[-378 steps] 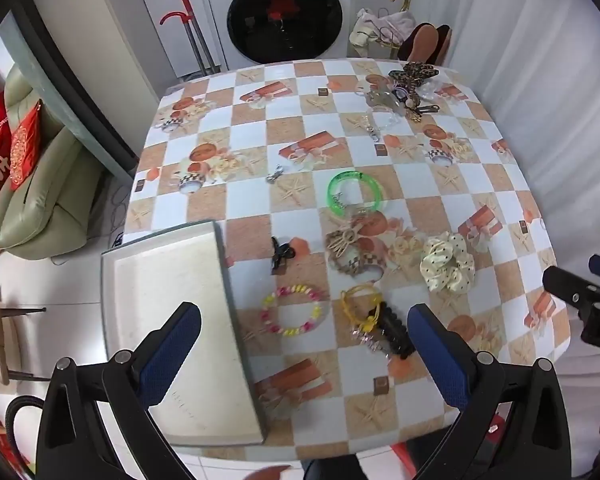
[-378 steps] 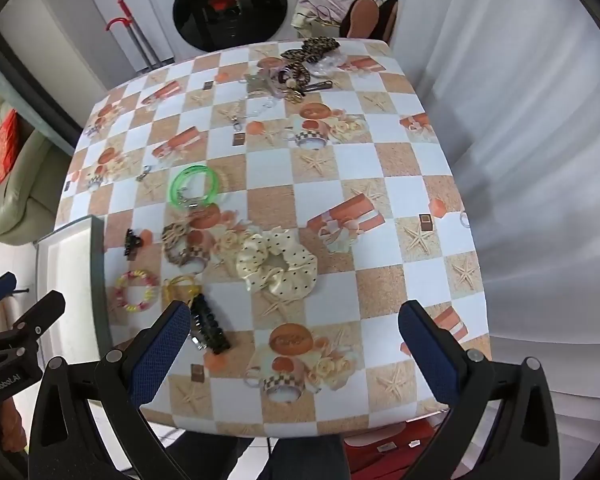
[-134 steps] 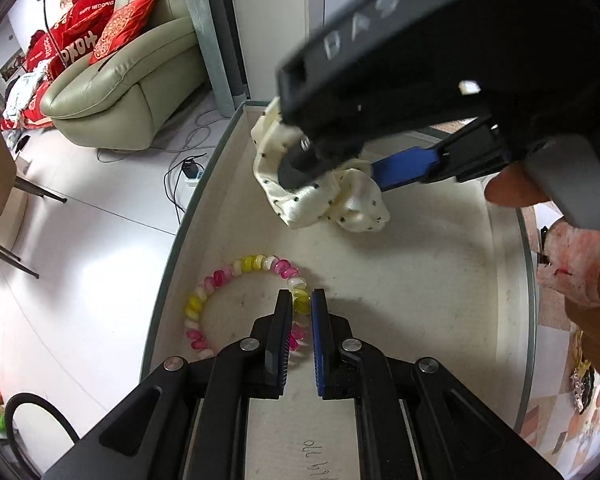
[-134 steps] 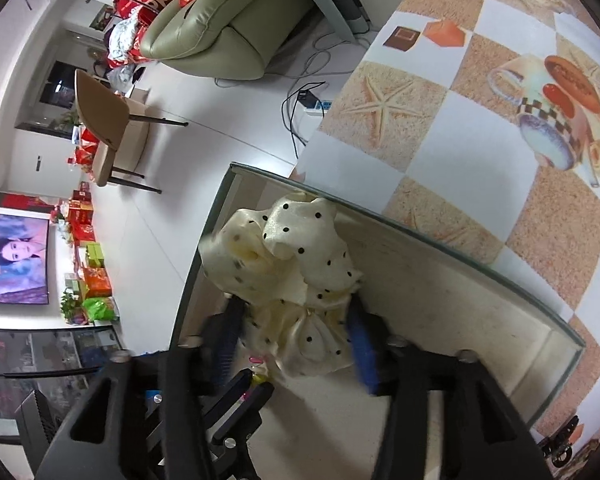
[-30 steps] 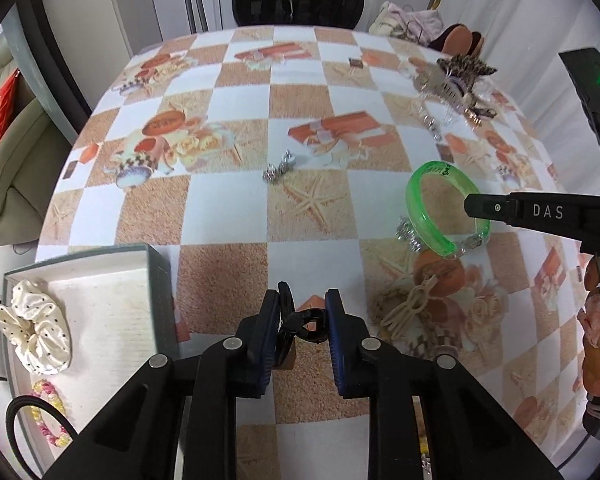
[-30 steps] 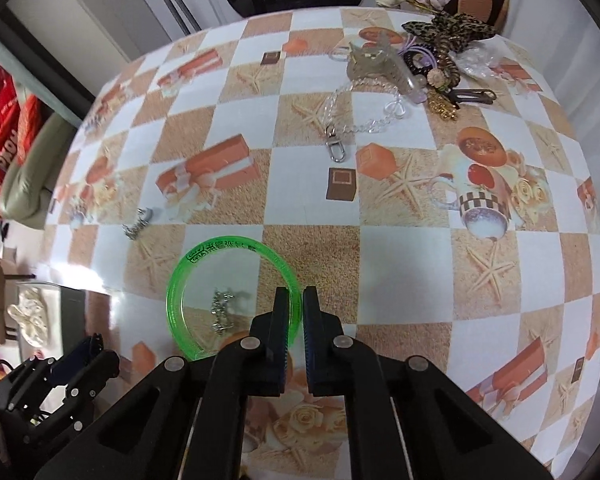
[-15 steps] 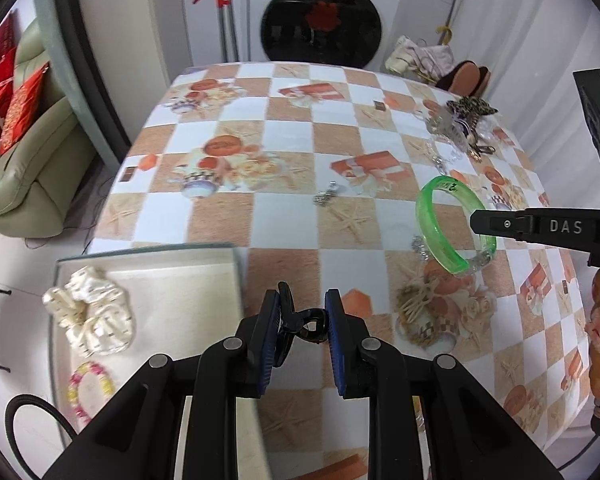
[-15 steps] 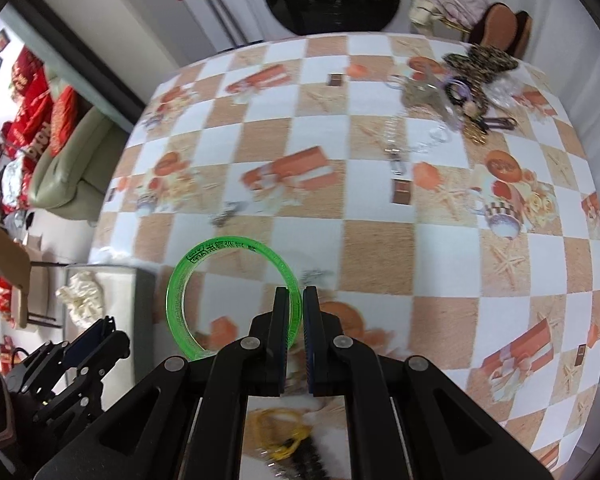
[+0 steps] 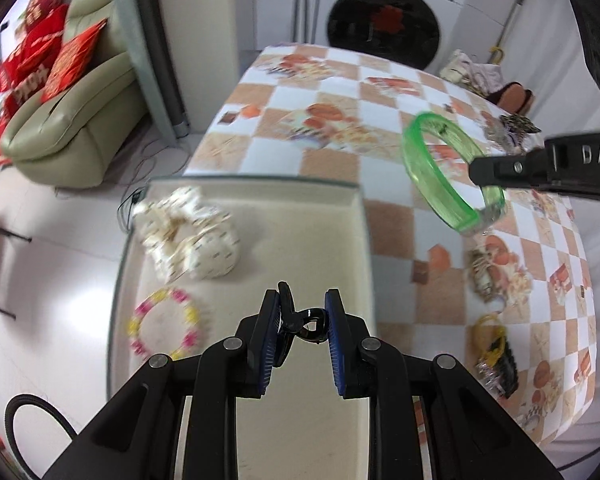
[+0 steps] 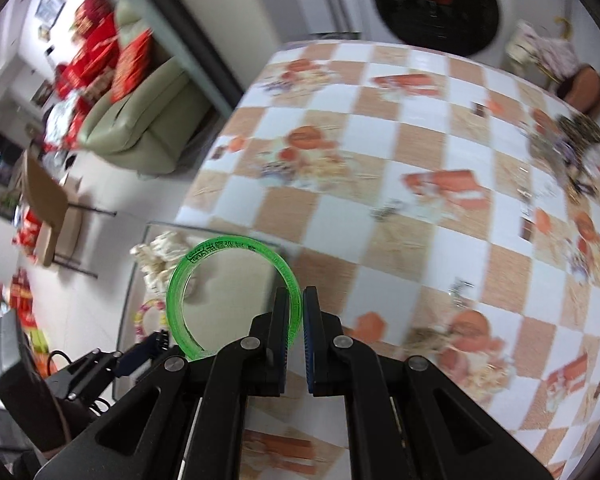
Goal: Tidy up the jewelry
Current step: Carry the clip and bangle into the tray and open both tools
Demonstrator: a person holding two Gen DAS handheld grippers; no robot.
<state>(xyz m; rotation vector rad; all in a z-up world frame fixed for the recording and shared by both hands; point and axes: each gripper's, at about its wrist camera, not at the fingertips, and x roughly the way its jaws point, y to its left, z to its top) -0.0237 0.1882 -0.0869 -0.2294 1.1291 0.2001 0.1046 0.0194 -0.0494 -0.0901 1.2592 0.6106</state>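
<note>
- Left fingers (image 9: 270, 322) stay clamped on a small black claw hair clip (image 9: 300, 317), now over the shallow cream tray (image 9: 356, 240), not the checkered tabletop (image 9: 332, 128).
- Right fingers (image 10: 279, 320) pinch a translucent green plastic bangle (image 10: 228, 292), carried toward the tray.
- Farther in lie the beaded pink-and-yellow bracelet (image 9: 164, 326) and the cream polka-dot scrunchie (image 9: 188, 238); two drops look imminent.

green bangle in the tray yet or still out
Out. The right gripper is shut on the green bangle, holding it in the air above the table, beside the tray.
</note>
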